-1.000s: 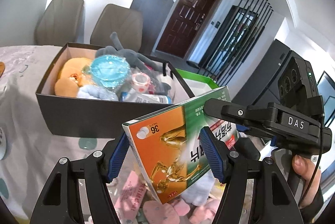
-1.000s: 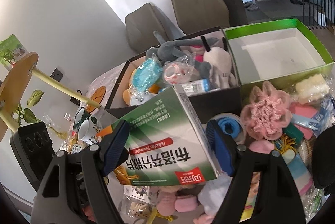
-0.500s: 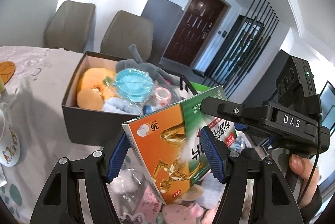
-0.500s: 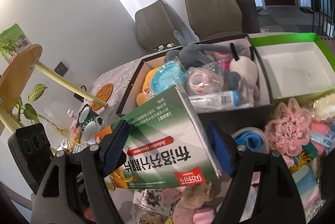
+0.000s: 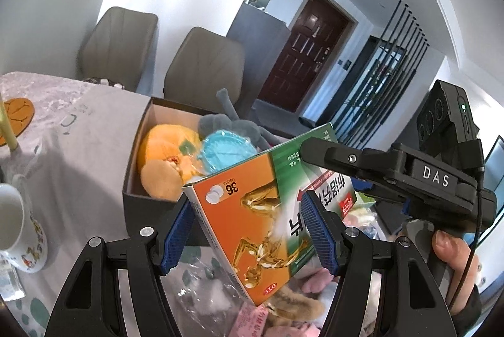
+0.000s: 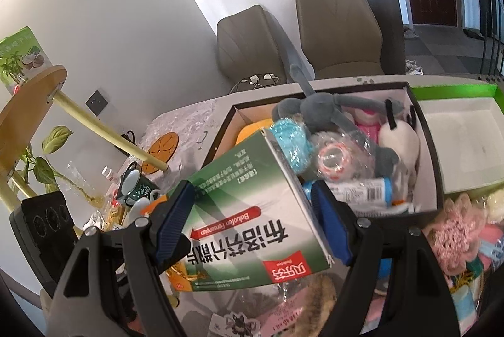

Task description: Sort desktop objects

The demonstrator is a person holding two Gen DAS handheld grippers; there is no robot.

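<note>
Item: medicine carton [image 5: 252, 229], orange and green, marked 36 tablets; carried in the air above the loose clutter at the near edge of the table [image 5: 78, 129], tilted, one corner down.

Held by: left gripper [image 5: 249, 234], blue pads pressed on the carton's orange end; right gripper [image 6: 252, 223], pads pressed on the green end with the red-arrow label. Both tools are clamped on the one carton, jaws fairly wide because the carton is wide. A hand [image 5: 453, 261] grips the right tool's handle.

Nearby containers: black box [image 6: 422, 129], toward the far edge of the table, already holding a grey plush [image 6: 318, 110], an orange plush [image 5: 167, 154], a blue wrapped disc [image 5: 226, 151] and a tape roll [image 6: 330, 162] (nearly full). Green box [image 6: 456, 91], touching the black box's right wall, looks empty.

Step in hand, as judged: transport of the carton from the pile toward a box; not yet over either opening.

Next move calls for: choosing the destination (which box suits medicine cannot be told), bringing both tools along together so the carton does not twist, clearing the box wall, then letting go with both.

Also on the table: white mug [image 5: 15, 229] at the left edge.
</note>
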